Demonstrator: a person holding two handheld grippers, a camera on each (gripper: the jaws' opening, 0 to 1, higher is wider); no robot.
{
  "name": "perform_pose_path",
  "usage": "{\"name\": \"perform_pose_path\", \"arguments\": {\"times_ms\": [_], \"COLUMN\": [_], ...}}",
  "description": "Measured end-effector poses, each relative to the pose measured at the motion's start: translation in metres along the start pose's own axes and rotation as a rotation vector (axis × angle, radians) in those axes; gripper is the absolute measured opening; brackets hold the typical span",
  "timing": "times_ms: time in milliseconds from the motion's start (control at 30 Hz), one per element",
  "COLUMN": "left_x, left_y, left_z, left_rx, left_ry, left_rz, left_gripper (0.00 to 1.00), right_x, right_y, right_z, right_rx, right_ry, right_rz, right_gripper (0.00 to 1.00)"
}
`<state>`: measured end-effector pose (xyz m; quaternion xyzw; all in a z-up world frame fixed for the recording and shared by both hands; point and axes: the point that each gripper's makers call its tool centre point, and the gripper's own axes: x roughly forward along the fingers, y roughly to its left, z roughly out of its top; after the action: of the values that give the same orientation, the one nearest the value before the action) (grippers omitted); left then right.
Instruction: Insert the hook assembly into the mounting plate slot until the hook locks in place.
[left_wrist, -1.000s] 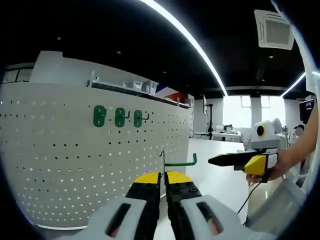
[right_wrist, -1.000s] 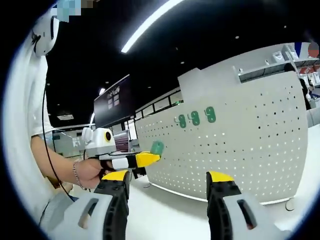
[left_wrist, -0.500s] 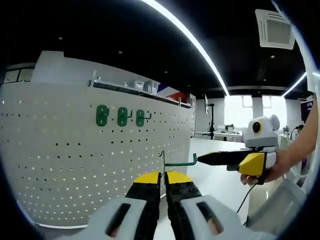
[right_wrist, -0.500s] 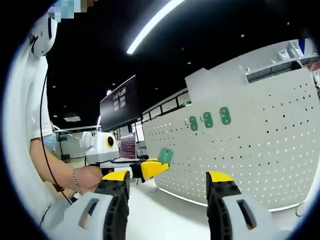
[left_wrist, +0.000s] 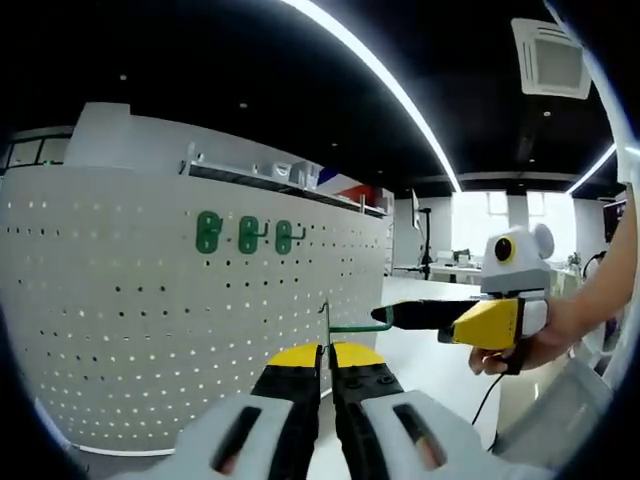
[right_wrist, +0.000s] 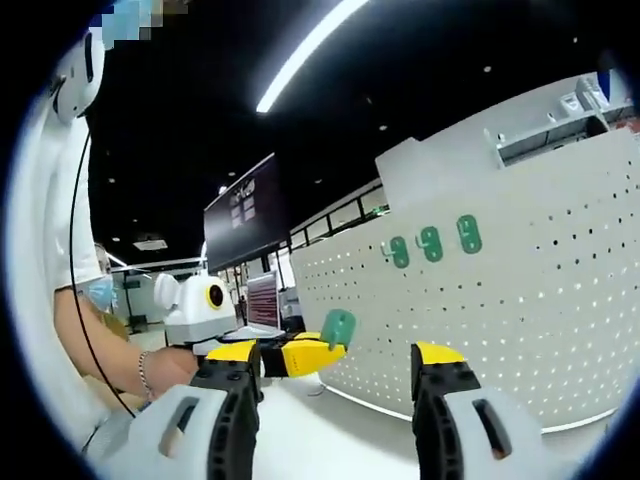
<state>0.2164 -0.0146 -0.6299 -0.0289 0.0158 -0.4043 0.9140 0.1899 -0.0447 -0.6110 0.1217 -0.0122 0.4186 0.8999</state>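
Left gripper view, left hand-held gripper (left_wrist: 326, 352): we see its yellow-tipped jaws pressed together on the thin plate edge of a green hook (left_wrist: 352, 325), whose wire arm runs to the right and ends in an upturned tip.
Left gripper view, right hand-held gripper (left_wrist: 385, 316): it comes in from the right, held by a hand (left_wrist: 540, 340); its dark tips sit at the hook's upturned end, and we cannot tell whether they touch it.
Left gripper view, pegboard (left_wrist: 130, 330): a white, curved panel of round holes, standing on a white table (left_wrist: 430, 340); three green hooks (left_wrist: 245, 233) hang in a row on its upper part.
Left gripper view, writing: none we can read.
Right gripper view, right hand-held gripper (right_wrist: 335, 372): its jaws stand wide apart, with nothing between them.
Right gripper view, left hand-held gripper (right_wrist: 325, 352): we see it side-on, yellow tips clamped on the hook's flat, rounded green plate (right_wrist: 338, 327).
Right gripper view, pegboard (right_wrist: 520, 320): the three hooks (right_wrist: 431, 243) show as oval green plates.
Right gripper view, screen (right_wrist: 245, 212): a dark monitor with pale text too small to read.
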Motion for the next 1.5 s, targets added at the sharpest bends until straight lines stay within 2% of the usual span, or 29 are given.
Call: {"name": "perform_pose_path", "arguments": {"times_ms": [700,767,900,1100,1200,1367,1500], "left_x": [-0.001,-0.002,-0.002,-0.002,-0.001,-0.001,-0.001], "left_y": [0.002,0.003,0.003,0.004,0.004,0.003,0.004], "left_z": [0.002,0.001,0.001,0.001,0.001,0.001,0.001], "left_rx": [-0.005,-0.005,0.003,-0.004,-0.006,-0.007,-0.005], "left_ry": [-0.007,-0.006,-0.002,-0.006,-0.007,-0.007,-0.006], "left_rz": [0.015,0.016,0.017,0.023,0.024,0.024,0.028], "left_gripper": [0.03,0.03,0.03,0.03,0.03,0.03,0.03], "right_x": [0.024,0.026,0.027,0.031,0.031,0.034,0.036], "right_y": [0.006,0.006,0.007,0.006,0.006,0.006,0.006], "right_z": [0.002,0.001,-0.002,-0.002,-0.003,-0.004,-0.004], "right_rx": [0.010,0.010,0.010,0.008,0.023,0.018,0.015], "right_ry": [0.000,0.008,0.024,0.029,0.034,0.038,0.040], "right_rz": [0.028,0.031,0.034,0.031,0.035,0.034,0.035], "right_gripper": [0.51,0.48,0.34,0.30,0.23,0.20,0.12]}}
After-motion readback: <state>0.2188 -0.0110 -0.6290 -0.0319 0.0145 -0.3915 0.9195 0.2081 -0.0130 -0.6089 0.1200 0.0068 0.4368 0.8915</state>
